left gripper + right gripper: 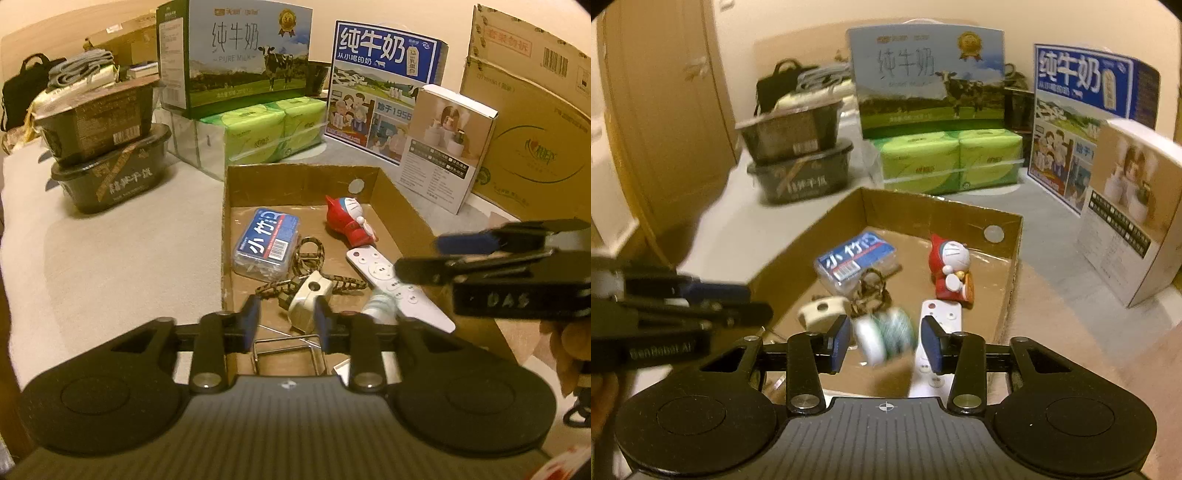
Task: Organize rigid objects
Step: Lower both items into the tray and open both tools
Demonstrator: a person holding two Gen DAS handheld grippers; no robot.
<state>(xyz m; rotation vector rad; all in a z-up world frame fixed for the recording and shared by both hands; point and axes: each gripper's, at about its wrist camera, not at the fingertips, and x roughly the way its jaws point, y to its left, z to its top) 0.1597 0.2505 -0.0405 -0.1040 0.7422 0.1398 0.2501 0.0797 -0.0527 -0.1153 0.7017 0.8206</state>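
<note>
Two grippers hang over a brown cardboard tray (pixel 303 181) with low walls. The left gripper (pixel 286 325) has its jaws wide apart, with nothing between them. The right gripper (pixel 884 341) also has its jaws wide and holds nothing.

Inside the tray lie small hard things. A clear box with a blue label (pixel 266 243) sits near the left wall. A red and white toy cat (pixel 351 221) lies toward the far right corner, close to a round hole (pixel 356 185) in the far wall. A long white remote (pixel 395 284) with round buttons lies along the right side, just beside the toy. A white plug (pixel 308 299) sits near the middle, touching a spotted brown cord (pixel 306 258). Two rolls, one white and one green (pixel 882 334), look blurry in the right wrist view. Bent wire (pixel 288 350) lies at the near edge.

Behind the tray stand milk boxes (pixel 243 51), green tissue packs (pixel 258 129) and stacked dark tubs (pixel 107 162).
</note>
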